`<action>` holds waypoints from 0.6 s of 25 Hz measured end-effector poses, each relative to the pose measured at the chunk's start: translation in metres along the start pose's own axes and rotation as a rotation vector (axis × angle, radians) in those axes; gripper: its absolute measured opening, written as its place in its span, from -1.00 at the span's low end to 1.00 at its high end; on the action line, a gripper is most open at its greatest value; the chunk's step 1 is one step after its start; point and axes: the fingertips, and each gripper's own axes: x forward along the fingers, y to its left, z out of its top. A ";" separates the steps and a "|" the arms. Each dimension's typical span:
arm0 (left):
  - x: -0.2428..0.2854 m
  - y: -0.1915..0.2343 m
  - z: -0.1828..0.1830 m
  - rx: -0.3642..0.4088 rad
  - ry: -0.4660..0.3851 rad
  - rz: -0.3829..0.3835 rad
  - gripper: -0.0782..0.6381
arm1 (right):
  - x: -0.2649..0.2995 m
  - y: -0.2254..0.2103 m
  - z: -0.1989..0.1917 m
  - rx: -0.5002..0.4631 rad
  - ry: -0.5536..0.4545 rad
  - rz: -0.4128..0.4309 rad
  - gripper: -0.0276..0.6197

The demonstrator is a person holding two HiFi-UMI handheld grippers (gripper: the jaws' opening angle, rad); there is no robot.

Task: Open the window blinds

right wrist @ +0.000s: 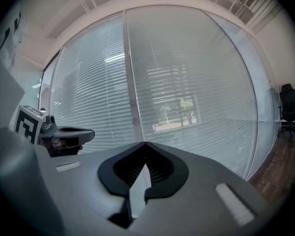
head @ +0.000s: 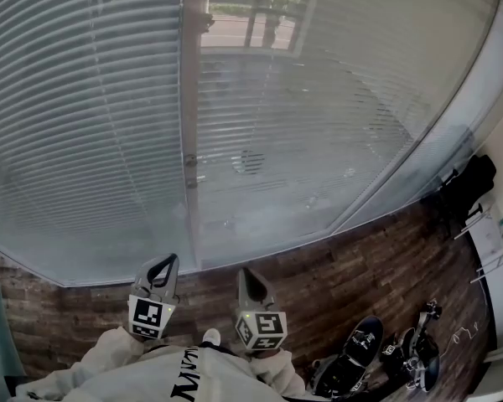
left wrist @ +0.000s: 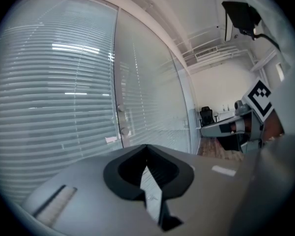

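Observation:
White horizontal window blinds (head: 318,124) hang over two tall glass panes, split by a vertical frame post (head: 191,99) that carries small knobs (head: 190,162). Through the slats of the right pane a street and trees show faintly. My left gripper (head: 166,262) and right gripper (head: 250,276) are side by side low in the head view, pointing at the foot of the blinds, a little short of them. Both are shut with nothing between the jaws. In the left gripper view the closed tips (left wrist: 147,146) face the post (left wrist: 119,82). The right gripper's closed tips (right wrist: 145,144) face the blinds (right wrist: 187,82).
A wooden floor (head: 360,275) runs along the window. On it at the right lie a dark shoe (head: 358,348) and black gear (head: 419,354). A white rack (head: 490,241) stands at the far right. A black office chair (right wrist: 286,102) sits by the far wall.

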 end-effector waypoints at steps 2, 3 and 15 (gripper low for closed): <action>0.004 -0.004 0.003 0.009 0.001 0.006 -0.78 | 0.004 -0.006 0.002 0.002 -0.005 0.014 -0.91; 0.004 -0.005 0.005 0.013 0.003 0.010 -0.78 | 0.006 -0.007 0.004 0.004 -0.006 0.021 -0.91; -0.002 0.020 -0.005 0.021 0.041 0.112 -0.78 | 0.034 0.011 -0.005 0.017 0.011 0.129 -0.91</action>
